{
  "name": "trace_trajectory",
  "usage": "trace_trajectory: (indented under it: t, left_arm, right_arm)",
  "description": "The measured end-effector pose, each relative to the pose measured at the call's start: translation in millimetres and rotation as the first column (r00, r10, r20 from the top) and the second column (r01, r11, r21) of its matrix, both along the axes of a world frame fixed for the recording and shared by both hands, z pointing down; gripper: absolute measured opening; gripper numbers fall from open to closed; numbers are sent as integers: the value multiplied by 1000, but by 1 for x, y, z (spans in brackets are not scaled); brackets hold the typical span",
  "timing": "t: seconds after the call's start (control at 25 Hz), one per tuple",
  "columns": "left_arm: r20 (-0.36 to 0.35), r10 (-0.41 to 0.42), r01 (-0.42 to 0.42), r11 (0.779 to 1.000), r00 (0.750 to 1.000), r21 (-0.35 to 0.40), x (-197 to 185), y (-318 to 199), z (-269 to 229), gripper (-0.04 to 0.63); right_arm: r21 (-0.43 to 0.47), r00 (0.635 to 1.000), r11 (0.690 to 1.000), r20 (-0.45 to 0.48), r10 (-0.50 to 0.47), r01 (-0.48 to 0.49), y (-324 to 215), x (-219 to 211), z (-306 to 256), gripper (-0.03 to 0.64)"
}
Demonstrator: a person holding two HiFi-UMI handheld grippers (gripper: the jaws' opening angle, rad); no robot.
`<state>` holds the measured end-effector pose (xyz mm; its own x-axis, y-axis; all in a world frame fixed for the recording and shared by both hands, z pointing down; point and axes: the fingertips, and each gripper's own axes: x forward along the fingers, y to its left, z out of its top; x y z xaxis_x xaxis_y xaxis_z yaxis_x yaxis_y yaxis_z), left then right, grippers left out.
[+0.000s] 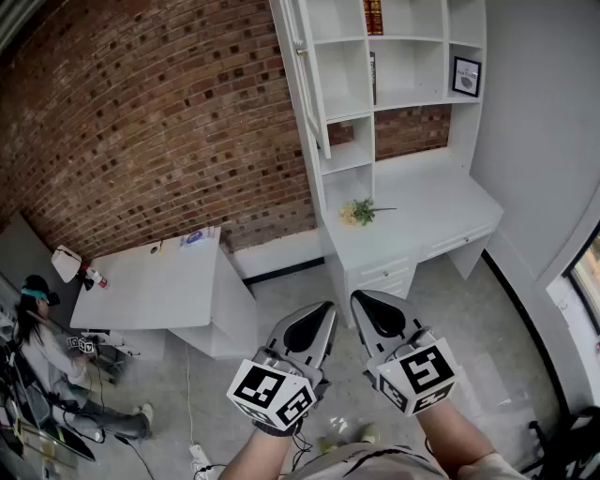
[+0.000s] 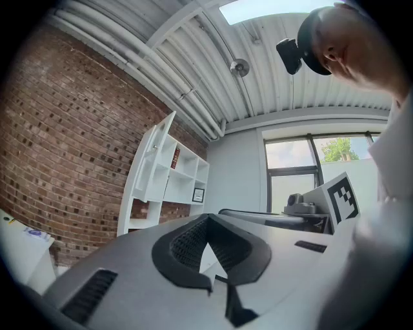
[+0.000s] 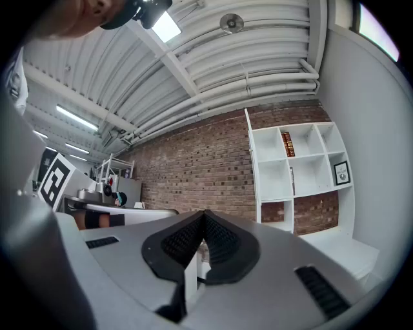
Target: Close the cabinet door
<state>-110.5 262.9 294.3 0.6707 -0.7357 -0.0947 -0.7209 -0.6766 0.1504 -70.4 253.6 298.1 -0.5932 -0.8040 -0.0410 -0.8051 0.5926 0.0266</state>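
Head view: the left gripper point(image 1: 327, 307) and the right gripper point(image 1: 357, 297) are held level and side by side. Each has its jaws closed together, with nothing between them, and both gripper views show the same.

Just ahead of their tips stands a white desk point(image 1: 441, 202), its shut drawers point(image 1: 384, 275) the nearest part. A small bunch of flowers point(image 1: 359, 212) lies on the desktop straight beyond the right gripper.

Farther on, a white shelf unit point(image 1: 347, 155) rises from the desk. Its top compartment holds red books point(image 1: 373, 14), the one below holds a single upright book point(image 1: 372, 77), and the compartment to the right holds a framed picture point(image 1: 466, 76).

The cabinet door point(image 1: 312, 80) stands swung open at the unit's left edge, well apart from both grippers.

Well off to the left gripper's left, a low white table point(image 1: 141, 295) carries a bottle point(image 1: 95, 278).
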Motion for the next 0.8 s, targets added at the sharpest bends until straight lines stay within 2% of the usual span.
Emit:
trace_trajectory:
  t: [0.2, 0.48, 0.8]
  left_arm:
    - [0, 3, -3, 1000, 1000, -2, 1, 3, 1, 11]
    - [5, -37, 37, 999, 999, 1, -8, -8, 0, 11]
    - [19, -36, 36, 999, 999, -3, 17, -14, 6, 11]
  right_arm:
    - [-8, 1000, 1000, 0, 0, 0, 3, 1, 1, 17]
    - [-1, 998, 1000, 68, -4, 4, -4, 17, -3, 18]
    - [-11, 997, 1000, 72, -20, 21, -13, 32, 2, 18]
